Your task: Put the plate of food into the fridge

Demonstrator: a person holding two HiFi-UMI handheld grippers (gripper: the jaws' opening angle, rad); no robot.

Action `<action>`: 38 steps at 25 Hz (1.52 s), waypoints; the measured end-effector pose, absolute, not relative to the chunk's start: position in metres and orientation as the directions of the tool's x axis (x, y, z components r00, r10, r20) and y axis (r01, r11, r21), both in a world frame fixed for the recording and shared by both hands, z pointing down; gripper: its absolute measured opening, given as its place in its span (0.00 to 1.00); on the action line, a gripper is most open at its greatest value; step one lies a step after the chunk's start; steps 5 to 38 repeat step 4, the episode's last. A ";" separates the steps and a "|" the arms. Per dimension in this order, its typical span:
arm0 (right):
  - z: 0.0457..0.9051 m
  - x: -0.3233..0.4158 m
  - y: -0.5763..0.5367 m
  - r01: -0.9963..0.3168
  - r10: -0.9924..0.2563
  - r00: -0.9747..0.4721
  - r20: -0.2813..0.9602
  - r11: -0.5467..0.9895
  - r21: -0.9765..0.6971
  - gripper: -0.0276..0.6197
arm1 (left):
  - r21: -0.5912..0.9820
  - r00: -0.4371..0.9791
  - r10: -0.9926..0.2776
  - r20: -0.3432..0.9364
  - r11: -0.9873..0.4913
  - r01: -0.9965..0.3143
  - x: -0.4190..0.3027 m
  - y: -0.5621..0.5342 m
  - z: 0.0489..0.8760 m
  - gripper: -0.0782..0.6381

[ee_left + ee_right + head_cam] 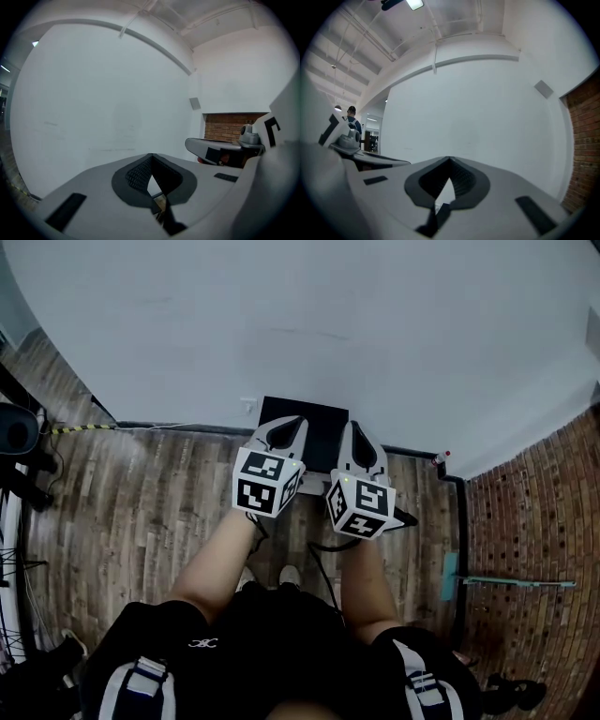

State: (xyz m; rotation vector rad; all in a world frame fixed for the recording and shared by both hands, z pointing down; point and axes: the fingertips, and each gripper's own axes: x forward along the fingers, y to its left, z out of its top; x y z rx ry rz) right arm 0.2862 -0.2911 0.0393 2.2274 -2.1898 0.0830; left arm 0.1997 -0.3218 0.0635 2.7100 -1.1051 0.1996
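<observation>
Above the wooden floor [141,512], the left tongs [283,427] and right tongs [360,432] are both pressed together, empty, a black box [322,437] and white wall [309,324] just beyond; no plate or fridge shows, so a hasty turn might knock them against that wall.

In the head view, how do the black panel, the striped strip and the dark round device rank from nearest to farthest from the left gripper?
Measured from the left gripper:
1. black panel, directly ahead at the foot of the wall.
2. striped strip, on the floor to the left.
3. dark round device, at the far left edge.
</observation>
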 end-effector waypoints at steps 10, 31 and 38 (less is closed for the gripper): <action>0.038 0.280 -0.299 -1.000 -0.998 0.000 0.062 -0.001 -0.025 0.06 | 0.152 0.711 -0.672 0.210 -0.696 -0.702 0.197 -0.326 0.060 0.10; 0.038 0.280 -0.299 -1.000 -0.998 0.000 0.062 -0.001 -0.025 0.06 | 0.152 0.711 -0.672 0.210 -0.696 -0.702 0.197 -0.326 0.060 0.10; 0.038 0.280 -0.299 -1.000 -0.998 0.000 0.062 -0.001 -0.025 0.06 | 0.152 0.711 -0.672 0.210 -0.696 -0.702 0.197 -0.326 0.060 0.10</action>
